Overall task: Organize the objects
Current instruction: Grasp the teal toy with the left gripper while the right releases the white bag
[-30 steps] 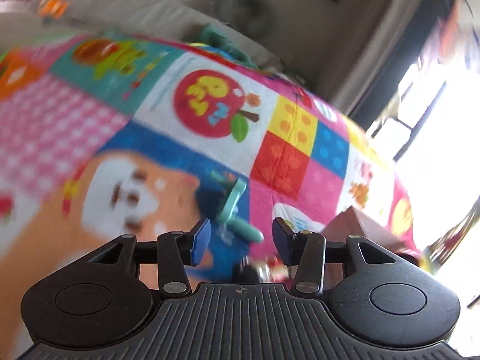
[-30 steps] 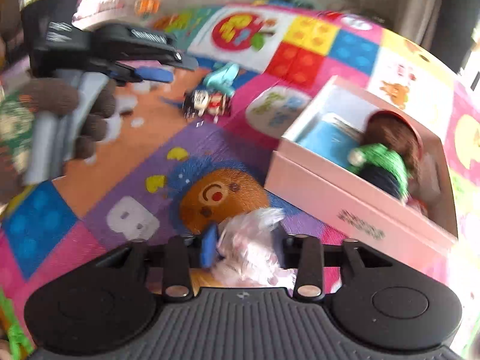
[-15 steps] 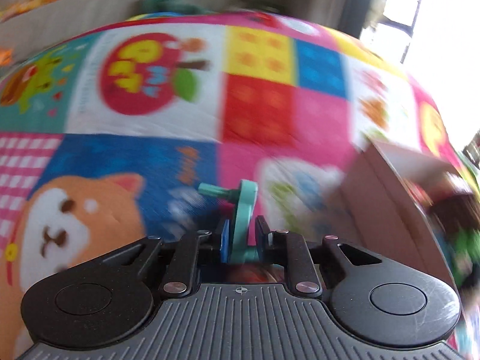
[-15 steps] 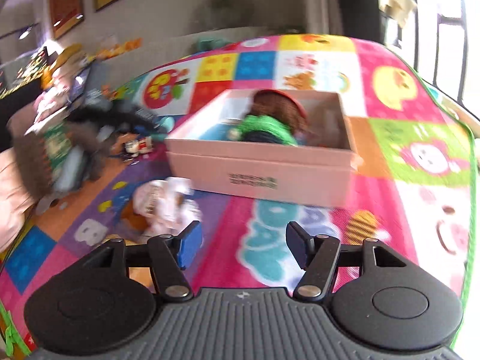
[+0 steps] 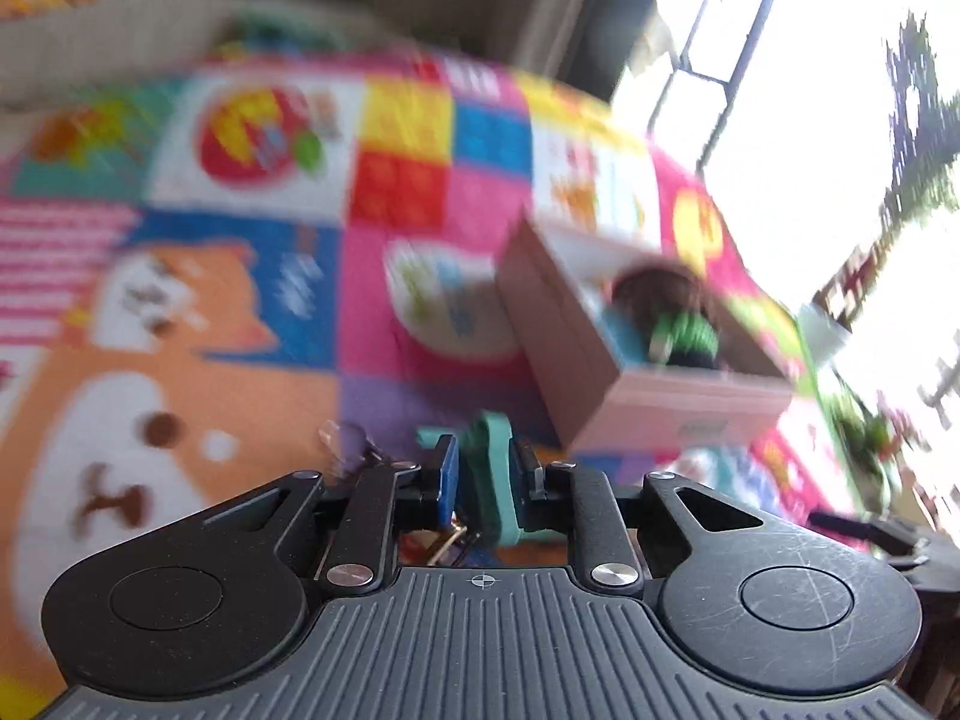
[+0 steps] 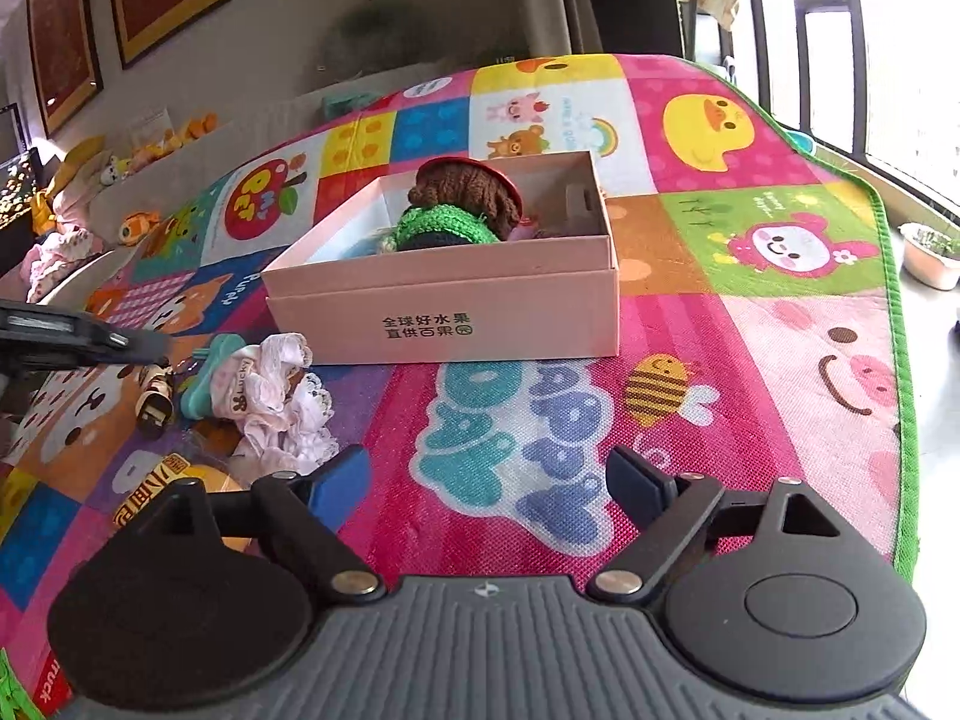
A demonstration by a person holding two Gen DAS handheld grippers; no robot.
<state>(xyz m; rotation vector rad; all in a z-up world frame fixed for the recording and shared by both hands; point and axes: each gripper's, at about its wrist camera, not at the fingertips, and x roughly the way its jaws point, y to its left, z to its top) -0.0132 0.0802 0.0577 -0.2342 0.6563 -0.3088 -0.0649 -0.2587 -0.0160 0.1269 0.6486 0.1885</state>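
Teal toy (image 5: 489, 474) apparently lifted since.

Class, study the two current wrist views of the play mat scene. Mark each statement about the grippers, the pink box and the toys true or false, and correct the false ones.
1. The left gripper is shut on the teal toy. True.
2. The right gripper holds the white cloth. False: it is open and holds nothing; the cloth lies on the mat.
3. The pink box holds a knitted doll. True.
4. The pink box has a lid on. False: it is open on top.
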